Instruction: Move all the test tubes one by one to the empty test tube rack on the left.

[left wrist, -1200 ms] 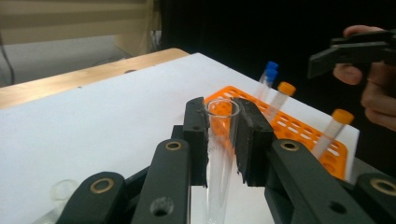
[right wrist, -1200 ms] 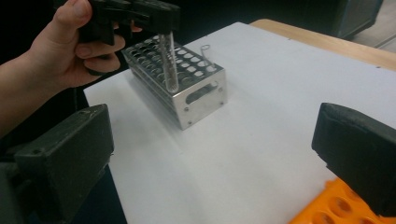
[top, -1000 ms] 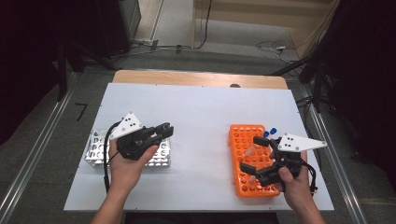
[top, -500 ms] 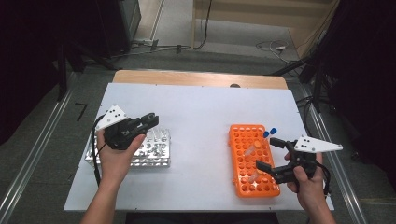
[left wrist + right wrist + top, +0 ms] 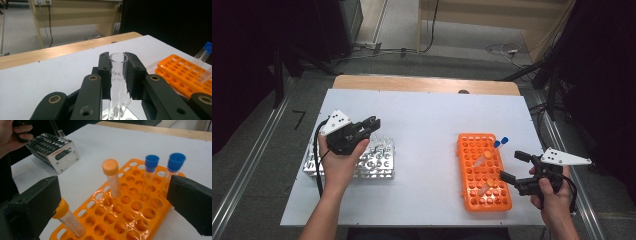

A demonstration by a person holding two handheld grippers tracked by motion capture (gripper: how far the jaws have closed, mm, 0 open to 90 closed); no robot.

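left gripper (image 5: 119, 75): clamped on glass tube (image 5: 117, 80) over metal rack (image 5: 377, 162) | right gripper (image 5: 112, 202): jaws wide apart, nothing held, at orange rack (image 5: 130, 212) | table (image 5: 427, 125): white

Metal rack (image 5: 362, 162) on the table's (image 5: 427, 125) left half, plastic rack (image 5: 479, 172) on the right, well apart. Four capped tubes (image 5: 111, 177) standing in the plastic rack. Left gripper (image 5: 364, 127) over the metal rack, glass tube (image 5: 117, 75) upright between its jaws. Right gripper (image 5: 514, 167) just beside the plastic rack's right edge.
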